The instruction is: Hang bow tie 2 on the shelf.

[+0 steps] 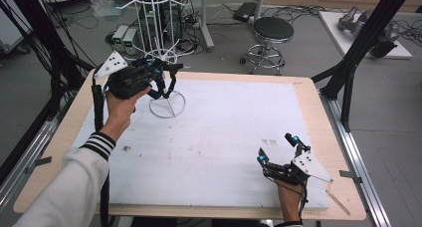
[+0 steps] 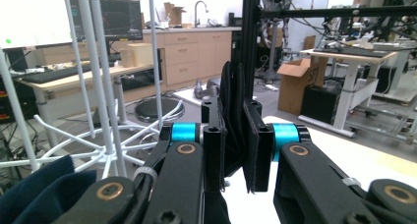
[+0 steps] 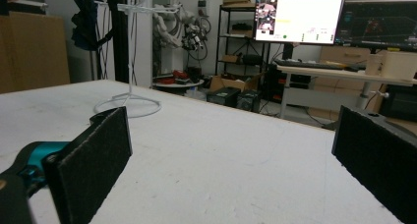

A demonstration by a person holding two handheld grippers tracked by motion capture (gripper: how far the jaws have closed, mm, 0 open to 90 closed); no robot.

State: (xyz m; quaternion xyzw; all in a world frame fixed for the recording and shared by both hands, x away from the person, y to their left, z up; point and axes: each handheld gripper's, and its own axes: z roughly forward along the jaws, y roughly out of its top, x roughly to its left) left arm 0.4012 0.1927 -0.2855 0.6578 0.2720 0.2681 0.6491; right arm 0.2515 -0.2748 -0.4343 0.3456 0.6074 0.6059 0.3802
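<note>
A person's left hand holds my left gripper (image 1: 165, 73) raised at the table's far left, right beside the white wire rack (image 1: 166, 103). Its jaws are shut on a thin dark strap-like piece (image 1: 169, 86) that hangs in loops below the tips. In the left gripper view the pads (image 2: 258, 150) pinch this black piece (image 2: 232, 94), which stands up between them, and the rack's rods (image 2: 101, 86) rise just to the left. My right gripper (image 1: 277, 148) rests low near the front right of the white board, open and with nothing in it. Its pads (image 3: 93, 160) stand far apart.
The white board (image 1: 224, 132) covers most of the wooden table (image 1: 318, 112). Dark blue cloth (image 2: 44, 189) lies at the lower left of the left gripper view. A stool (image 1: 272, 30) and cables stand beyond the table's far edge, and black frame posts (image 1: 358, 48) rise at the right.
</note>
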